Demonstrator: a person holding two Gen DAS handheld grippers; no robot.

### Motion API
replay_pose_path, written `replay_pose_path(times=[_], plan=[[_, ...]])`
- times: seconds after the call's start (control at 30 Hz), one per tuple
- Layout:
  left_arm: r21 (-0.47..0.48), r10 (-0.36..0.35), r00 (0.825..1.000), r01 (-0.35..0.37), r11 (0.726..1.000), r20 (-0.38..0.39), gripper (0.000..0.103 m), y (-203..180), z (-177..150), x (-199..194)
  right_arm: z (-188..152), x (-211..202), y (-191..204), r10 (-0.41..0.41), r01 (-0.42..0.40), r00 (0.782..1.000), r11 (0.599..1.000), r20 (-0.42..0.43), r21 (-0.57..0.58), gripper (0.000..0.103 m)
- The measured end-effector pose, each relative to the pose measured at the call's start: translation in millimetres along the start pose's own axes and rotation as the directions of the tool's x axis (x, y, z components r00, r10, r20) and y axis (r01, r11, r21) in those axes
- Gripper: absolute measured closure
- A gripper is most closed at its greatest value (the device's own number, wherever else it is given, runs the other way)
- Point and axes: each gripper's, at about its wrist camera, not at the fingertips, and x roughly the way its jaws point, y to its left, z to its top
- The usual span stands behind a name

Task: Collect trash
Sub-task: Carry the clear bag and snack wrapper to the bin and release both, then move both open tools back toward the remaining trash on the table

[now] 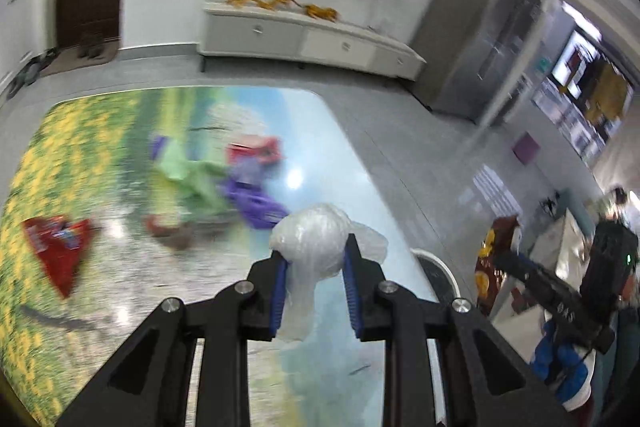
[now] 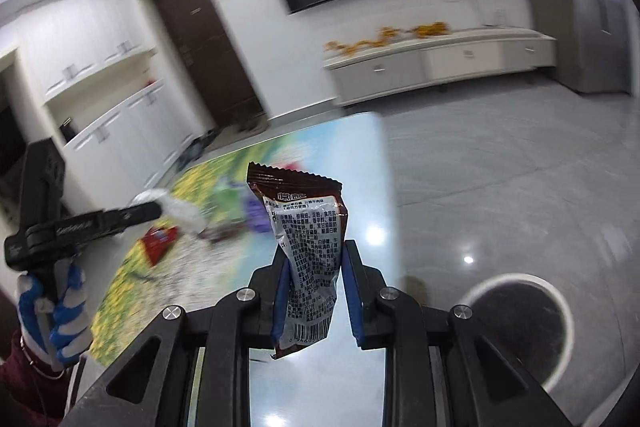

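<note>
Pinched between the right gripper [image 2: 314, 259] pads, a brown snack wrapper [image 2: 308, 259] hangs above the table edge, near the round bin [image 2: 520, 327] on the floor. Left gripper [image 1: 314, 259] squeezes a crumpled clear plastic bag [image 1: 316, 239]. Neither piece is binned yet, and red, green and purple wrappers [image 1: 224, 183] remain on the table [image 1: 80, 155].
</note>
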Motion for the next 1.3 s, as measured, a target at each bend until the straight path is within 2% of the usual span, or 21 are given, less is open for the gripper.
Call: replay_pose_path(times=[0.17, 0.33, 0.7, 0.93, 1.03, 1.07, 1.1, 1.17, 1.3], plan=[[0.119, -0.026, 0.996, 0.036, 0.992, -0.085, 0.079, -58.7, -2.8, 44.3, -11.2, -16.7, -59.6, -0.124, 0.123, 0.992, 0.987, 0.006, 0.108, 0.079], [0.207, -0.047, 0.986, 0.081, 0.975, -0.162, 0.079, -109.8, -7.3, 89.1, -28.9, -18.9, -104.7, -0.201, 0.200, 0.979, 0.959, -0.020, 0.201, 0.079], [0.268, -0.069, 0.951, 0.153, 0.951, -0.300, 0.079, -177.6, -21.8, 171.8, -47.2, -4.5, -166.1, -0.274, 0.290, 0.957, 0.911, -0.095, 0.293, 0.078], [0.298, -0.081, 0.933, 0.193, 0.935, -0.352, 0.078, -209.8, -33.2, 207.9, -60.9, 1.8, -193.3, -0.296, 0.327, 0.945, 0.882, -0.140, 0.340, 0.075], [0.290, -0.100, 0.921, 0.219, 0.932, -0.376, 0.072, -219.1, -35.9, 219.8, -65.2, 4.5, -201.6, -0.303, 0.341, 0.940, 0.868, -0.158, 0.360, 0.074], [0.285, -0.106, 0.918, 0.227, 0.931, -0.382, 0.066, -220.3, -37.0, 222.4, -65.4, 5.0, -203.3, -0.303, 0.342, 0.939, 0.866, -0.161, 0.365, 0.073], [0.276, -0.115, 0.915, 0.233, 0.932, -0.386, 0.055, -221.6, -38.2, 224.5, -67.7, 5.2, -206.3, -0.302, 0.343, 0.939, 0.862, -0.166, 0.373, 0.070], [0.254, -0.139, 0.911, 0.251, 0.934, -0.388, 0.046, -225.8, -38.1, 227.0, -68.9, 6.1, -208.7, -0.305, 0.350, 0.936, 0.856, -0.175, 0.381, 0.067], [0.258, -0.145, 0.911, 0.258, 0.931, -0.387, 0.046, -228.8, -38.2, 226.4, -74.7, 3.7, -215.5, -0.318, 0.368, 0.930, 0.839, -0.186, 0.400, 0.058]])
